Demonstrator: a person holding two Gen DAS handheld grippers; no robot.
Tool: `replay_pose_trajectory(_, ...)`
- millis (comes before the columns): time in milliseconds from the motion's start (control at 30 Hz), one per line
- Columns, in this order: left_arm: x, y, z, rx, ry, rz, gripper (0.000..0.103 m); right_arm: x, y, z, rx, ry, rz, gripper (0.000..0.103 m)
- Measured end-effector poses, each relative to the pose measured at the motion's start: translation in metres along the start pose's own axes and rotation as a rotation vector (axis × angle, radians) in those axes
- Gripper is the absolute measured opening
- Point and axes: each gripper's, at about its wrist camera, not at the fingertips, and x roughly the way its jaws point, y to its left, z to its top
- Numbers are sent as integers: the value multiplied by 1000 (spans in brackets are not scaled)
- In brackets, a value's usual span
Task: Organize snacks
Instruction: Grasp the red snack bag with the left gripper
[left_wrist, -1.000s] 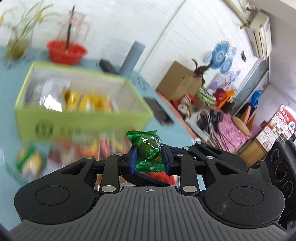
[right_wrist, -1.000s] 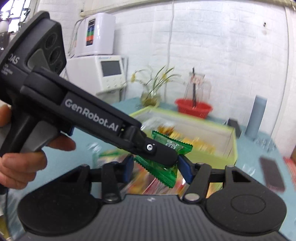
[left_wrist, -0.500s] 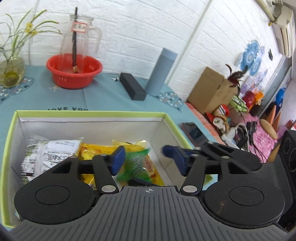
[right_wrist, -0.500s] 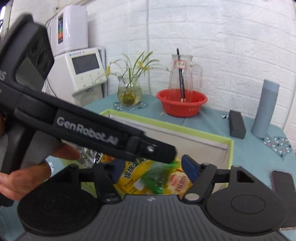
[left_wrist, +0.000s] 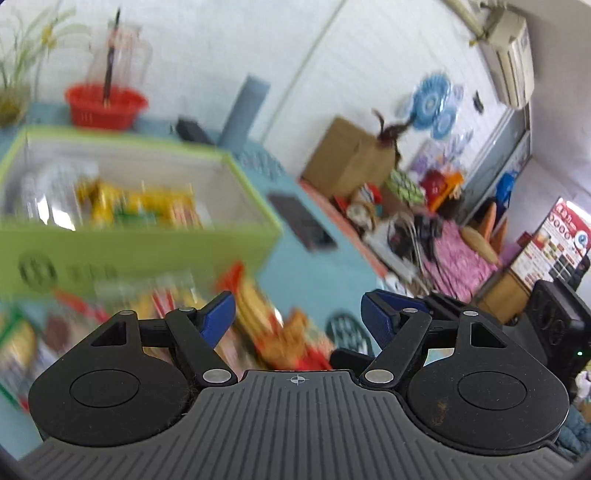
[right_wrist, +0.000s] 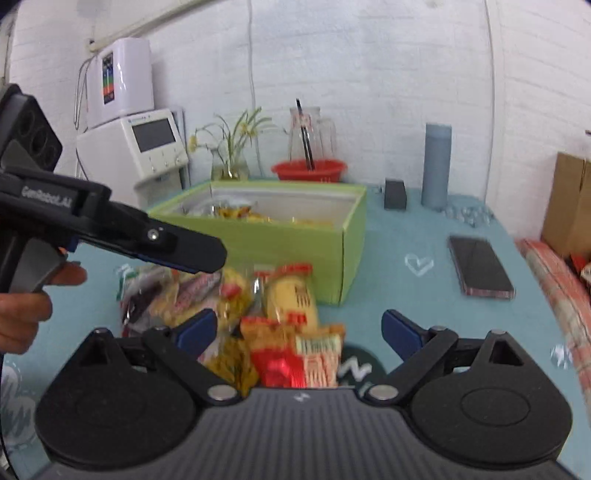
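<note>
The left tool (left_wrist: 297, 314) has its blue pads spread wide with nothing between them; its jaws have just been opening. The right tool (right_wrist: 299, 328) is the same: jaws just opened, pads far apart, empty. Neither touches a packet. In the right wrist view the left tool also shows from the side, held by a hand (right_wrist: 22, 306) at the left edge.

Both tools hang over the snack pile (right_wrist: 258, 317), a loose heap of yellow, red and orange packets on the teal counter (right_wrist: 424, 295), just in front of the box. The step in hand looks like the return for a fresh pick, with each tool free and aimed down at the heap. The next move likely calls for each tool to single out one packet at the top of the pile, lower around it and close on a crinkled edge without dragging its neighbours.

The green box (right_wrist: 295, 240) stands open behind the pile, towards the far side of the counter. Inside lie yellow packets, a green one and a silvery-white one at its left end (left_wrist: 122, 206); motion blur hides the details. Much of the pile is yet to go in.

Behind the box, near the wall, a red bowl (right_wrist: 308, 170) holds a glass jug.
</note>
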Motion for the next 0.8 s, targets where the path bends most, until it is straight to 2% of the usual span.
replay_pose_trajectory(100,23,-7,-25,-43,91,-23,56,9,-6,-23,52,62,20,94)
replay_pose_trajectory(233,52,-14,-25,-40,135,33,44,27,-11,-26,48,97,22,94)
replay_pose_trajectory(333,66,-12,-28,-39,182,62,24,35,-2,-29,46,132,65,88)
replay_pose_trajectory(367,66,-11,-30,-51,197,62,4,32,7,-31,36,132,60,87)
replay_pose_trajectory(400,64,-10,-35,-67,209,40,0,27,17,-34,13,133,47,87)
replay_pose_trajectory(467,51,-10,-45,-86,210,19,0,11,37,-40,-8,117,28,86)
replay_pose_trajectory(533,33,-13,-60,-76,209,27,0,-7,58,-48,2,106,44,87)
replay_pose_trajectory(600,12,-14,-77,-87,207,23,0,-22,79,-58,18,97,52,91)
replay_pose_trajectory(733,-34,-14,-112,-116,190,47,2,-43,125,-76,22,96,93,94)
replay_pose_trajectory(800,-55,-13,-124,-120,174,71,7,-47,146,-81,-2,98,121,94)
